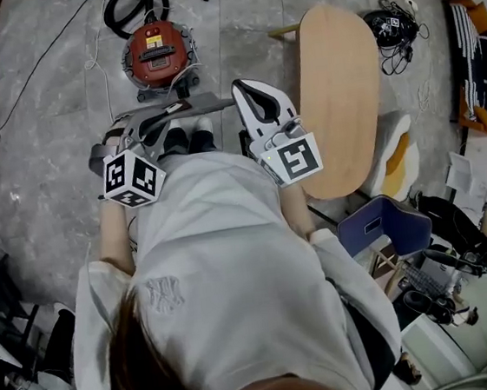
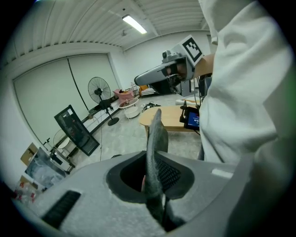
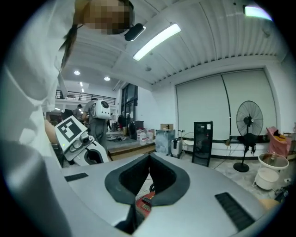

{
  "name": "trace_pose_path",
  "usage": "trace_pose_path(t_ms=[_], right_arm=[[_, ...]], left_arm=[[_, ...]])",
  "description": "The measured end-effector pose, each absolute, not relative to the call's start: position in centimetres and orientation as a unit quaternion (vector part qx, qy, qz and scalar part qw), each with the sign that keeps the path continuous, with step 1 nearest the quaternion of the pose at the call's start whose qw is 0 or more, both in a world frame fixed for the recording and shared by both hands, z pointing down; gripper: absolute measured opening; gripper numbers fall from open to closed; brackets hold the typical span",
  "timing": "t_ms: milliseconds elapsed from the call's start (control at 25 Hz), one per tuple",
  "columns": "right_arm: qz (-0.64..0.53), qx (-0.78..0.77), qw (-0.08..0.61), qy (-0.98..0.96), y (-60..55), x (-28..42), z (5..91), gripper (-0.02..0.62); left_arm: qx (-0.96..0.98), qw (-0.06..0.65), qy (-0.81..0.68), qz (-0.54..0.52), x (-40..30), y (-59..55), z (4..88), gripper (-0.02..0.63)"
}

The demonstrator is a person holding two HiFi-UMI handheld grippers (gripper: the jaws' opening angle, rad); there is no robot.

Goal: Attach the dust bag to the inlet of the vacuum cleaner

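Dust bag [image 2: 155, 139]: a flat sheet of grey felt-like cloth, pinched on edge in the left gripper [image 2: 155, 159]. Its free end stands up past the jaw tips toward twelve o'clock in the left gripper view. The jaws press on the cloth from both sides, held apart only by its thickness. In the head view the bag [image 1: 194, 108] shows as a dark strip running toward three o'clock from the left gripper [image 1: 152, 123], above the person's shoes [image 1: 186, 138].

The vacuum cleaner [image 1: 156, 53], a round red canister with a black hose [image 1: 130, 2] curled behind it, sits on the grey floor [image 1: 43, 125]. It is at about one o'clock from the left gripper and apart from the bag. No view shows whether its inlet is open.

The right gripper [image 3: 149, 159] has its jaws pressed together with nothing between them. Through the hollow below the tips a bit of the red vacuum cleaner [image 3: 144, 203] shows. In the head view the right gripper [image 1: 255, 101] is at three o'clock from the left one, and the bag's end comes close to it. I cannot tell whether they touch.

A wooden table [image 1: 337, 92] stands at two o'clock from the right gripper. A pedestal fan [image 3: 249, 125] stands at three o'clock in the right gripper view.
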State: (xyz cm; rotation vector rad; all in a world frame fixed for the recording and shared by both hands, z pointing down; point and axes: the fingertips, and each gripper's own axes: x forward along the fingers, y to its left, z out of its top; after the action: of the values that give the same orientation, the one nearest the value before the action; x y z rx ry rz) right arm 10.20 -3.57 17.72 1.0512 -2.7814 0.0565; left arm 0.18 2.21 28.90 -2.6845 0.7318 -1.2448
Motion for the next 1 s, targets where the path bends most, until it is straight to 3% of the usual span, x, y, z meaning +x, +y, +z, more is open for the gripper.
trace_pose_path(t_ms=[80, 160, 280, 480, 600, 720, 840, 1000], right_arm=[[0.007, 0.321, 0.121, -0.939, -3.3, 8.4, 18.9, 0.005], [0.010, 0.284, 0.168, -0.944, -2.8, 7.0, 20.8, 0.068], [0.018, 0.223, 0.234, -0.946, -1.6, 5.3, 24.1, 0.089], [0.029, 0.092, 0.364, -0.926, 1.6, 3.4, 31.7, 0.201], [-0.004, 0.038, 0.440, -0.897, 2.1, 3.2, 37.5, 0.184], [-0.054, 0.008, 0.504, -0.862, 1.5, 3.8, 43.2, 0.087], [-0.057, -0.003, 0.523, -0.851, 1.4, 4.4, 46.4, 0.035], [-0.066, -0.014, 0.531, -0.844, 1.4, 4.4, 50.0, 0.025]], left_arm=[[-0.882, 0.049, 0.225, -0.411, 0.0, 1.9, 29.5, 0.038], [-0.884, 0.051, 0.211, -0.413, -0.1, 1.7, 30.2, 0.038], [-0.888, 0.050, 0.194, -0.414, 0.3, 1.5, 31.5, 0.038], [-0.894, 0.036, 0.164, -0.414, 1.4, 2.0, 35.1, 0.038], [-0.899, 0.027, 0.150, -0.411, 2.0, 1.7, 38.3, 0.038], [-0.904, 0.012, 0.136, -0.406, 2.4, 1.5, 42.3, 0.038], [-0.903, -0.002, 0.136, -0.407, 2.8, 1.9, 45.1, 0.038], [-0.889, -0.011, 0.156, -0.431, 2.5, 1.6, 49.2, 0.044]])
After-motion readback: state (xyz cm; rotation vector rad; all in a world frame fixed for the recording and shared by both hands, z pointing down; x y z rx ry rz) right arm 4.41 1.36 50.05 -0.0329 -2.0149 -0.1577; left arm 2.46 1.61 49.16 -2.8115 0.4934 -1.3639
